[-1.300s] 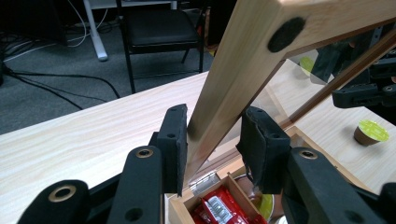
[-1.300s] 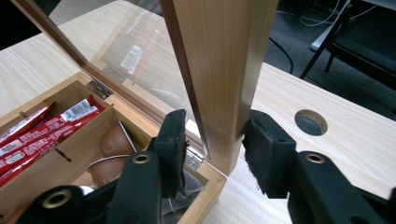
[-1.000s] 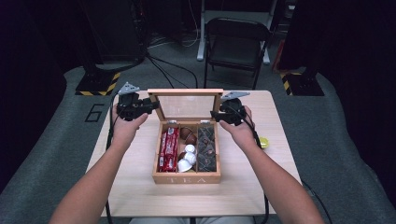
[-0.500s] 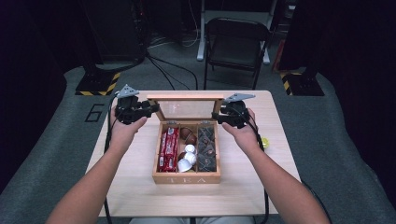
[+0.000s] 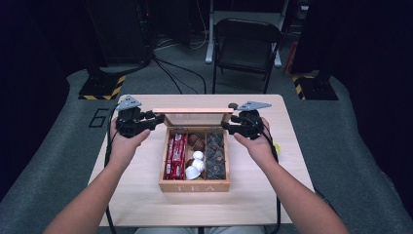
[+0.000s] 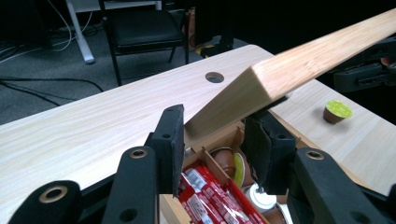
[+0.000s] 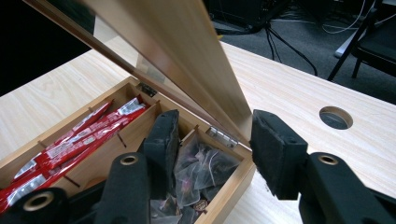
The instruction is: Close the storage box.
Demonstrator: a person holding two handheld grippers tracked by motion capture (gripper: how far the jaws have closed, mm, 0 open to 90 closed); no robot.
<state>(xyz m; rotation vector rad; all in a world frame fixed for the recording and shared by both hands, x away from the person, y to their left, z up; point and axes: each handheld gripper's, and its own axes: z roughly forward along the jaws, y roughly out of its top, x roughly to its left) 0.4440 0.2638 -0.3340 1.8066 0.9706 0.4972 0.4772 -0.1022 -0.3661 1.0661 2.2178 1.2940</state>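
Flanking the wooden tea box (image 5: 195, 185) mid-desk (image 5: 131, 200), the left hand-held gripper (image 5: 157, 118) has just been opening, its jaws around the lid's (image 5: 196, 111) left end without clamping. That lid stands raised, long axis parallel to the desk's far edge. The right hand-held gripper (image 5: 227, 125), likewise opening, straddles the right end loosely.

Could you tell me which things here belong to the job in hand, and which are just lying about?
In the job: wooden tea box, its raised lid, left gripper, right gripper.

Lying about: green-topped capsule on the table, folding chair behind.
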